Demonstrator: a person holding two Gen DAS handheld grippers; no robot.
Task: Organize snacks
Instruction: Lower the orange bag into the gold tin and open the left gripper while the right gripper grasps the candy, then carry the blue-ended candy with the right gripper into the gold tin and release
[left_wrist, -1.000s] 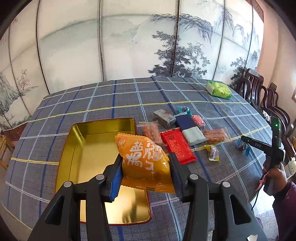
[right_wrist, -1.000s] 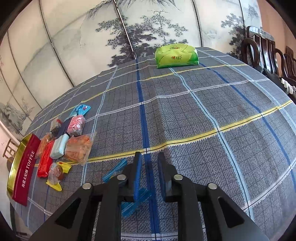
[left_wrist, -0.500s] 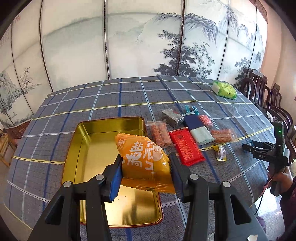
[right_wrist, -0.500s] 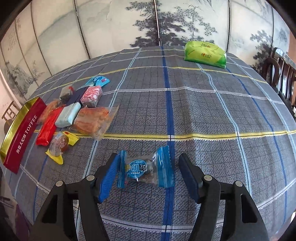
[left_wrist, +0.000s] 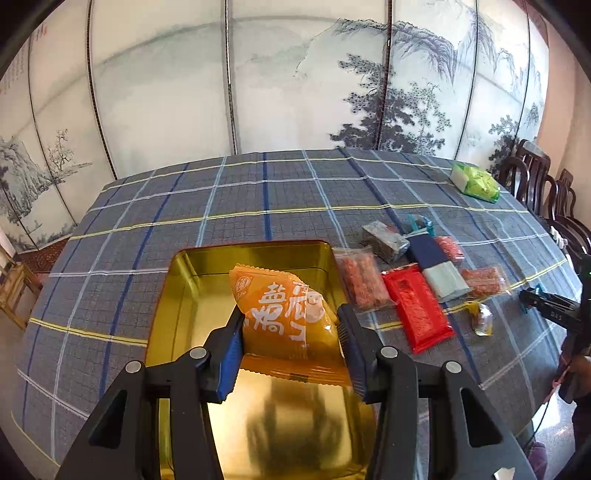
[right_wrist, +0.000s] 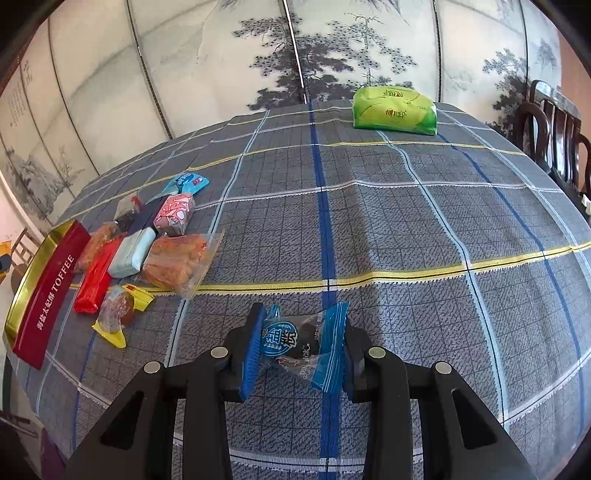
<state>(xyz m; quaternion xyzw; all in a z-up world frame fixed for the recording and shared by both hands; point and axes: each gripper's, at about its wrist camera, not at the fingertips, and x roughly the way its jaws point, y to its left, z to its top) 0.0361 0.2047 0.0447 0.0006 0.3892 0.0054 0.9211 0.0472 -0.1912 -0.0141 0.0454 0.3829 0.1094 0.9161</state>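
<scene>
Nearest me, my left gripper (left_wrist: 290, 332) is clamped on the orange snack packet (left_wrist: 284, 314), held above the open gold tin (left_wrist: 177, 295). My right gripper (right_wrist: 299, 343) has its jaws closing on a blue-wrapped candy (right_wrist: 301, 345); both pads touch the wrapper ends, just over the plaid tablecloth (right_wrist: 406, 229).

Beyond the tin's right edge, the loose snacks lie close together: red flat packet (left_wrist: 417, 310), pale blue bar (left_wrist: 445, 282), clear bags of orange pieces (left_wrist: 360, 280).

Far side of the table: green pack (right_wrist: 393, 107), well apart. Painted screen (left_wrist: 295, 81) behind.
</scene>
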